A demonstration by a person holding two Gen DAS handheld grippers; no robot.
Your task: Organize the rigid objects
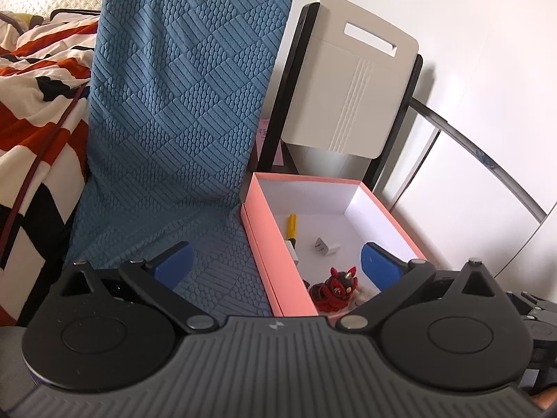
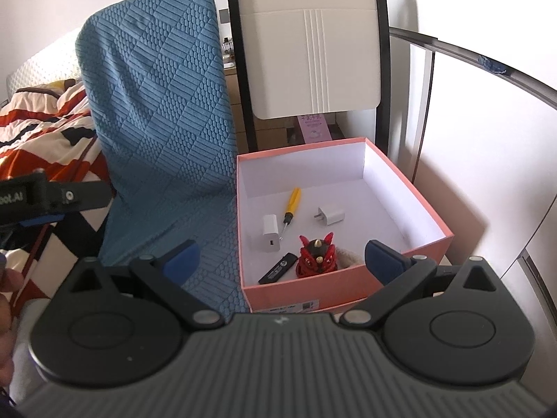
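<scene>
right gripper [image 2: 280,256] wide, holding nothing | left gripper [image 1: 276,257] same, spread wide | open pink cardboard box [image 2: 410,195] just ahead | red horned toy figure [image 2: 317,252] inside near wall, between right gripper's fingers, beside black stick [image 2: 278,269]

From your left wrist view, the pink box's [image 1: 275,244] near wall hides the white charger and black stick; the red figurine [image 1: 336,287] shows only partly. Label print [image 2: 296,307] is illegible.
</scene>
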